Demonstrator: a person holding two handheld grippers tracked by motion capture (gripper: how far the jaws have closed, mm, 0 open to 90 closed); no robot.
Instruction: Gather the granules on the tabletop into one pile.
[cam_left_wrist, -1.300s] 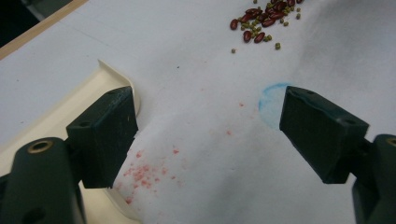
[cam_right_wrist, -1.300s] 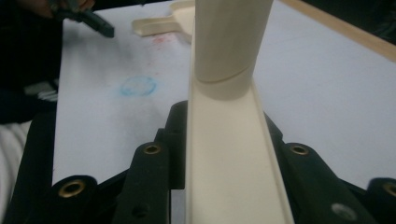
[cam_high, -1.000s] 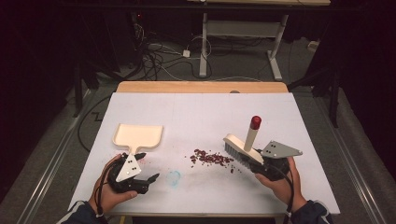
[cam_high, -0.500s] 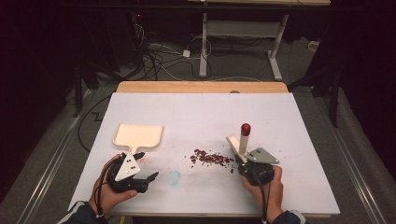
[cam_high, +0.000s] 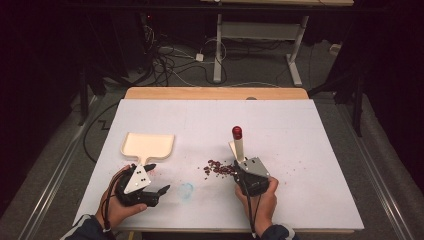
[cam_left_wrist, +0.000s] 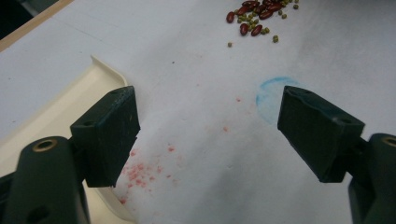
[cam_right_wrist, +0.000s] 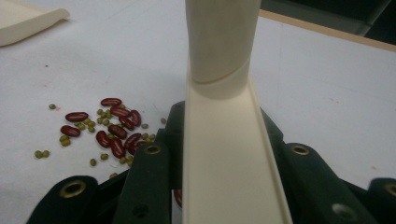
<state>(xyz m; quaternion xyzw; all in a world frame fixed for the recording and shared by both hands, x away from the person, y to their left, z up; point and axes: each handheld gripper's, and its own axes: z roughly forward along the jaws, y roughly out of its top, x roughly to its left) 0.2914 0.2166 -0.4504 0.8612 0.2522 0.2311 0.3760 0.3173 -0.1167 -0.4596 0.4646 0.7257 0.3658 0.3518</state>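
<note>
Right tool (cam_high: 239, 170) clamps a cream hand brush (cam_high: 237, 145), red-capped handle pointing up and away. Bean pile (cam_high: 219, 168), red beans and small green ones, lies touching it on its left, toward the dustpan (cam_high: 148, 145). Dustpan empty, mouth facing away. Left tool (cam_high: 150, 181), jaws wide and holding nothing, sits just beside the dustpan's handle on the tabletop (cam_high: 310, 150).

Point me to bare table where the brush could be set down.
Free: the far half of the white table, beyond the cream plastic dustpan, and the right side past the right tool. Crowded: the near middle, with the pile of red and green beans beside the cream red-tipped brush and the blue smudge.
</note>
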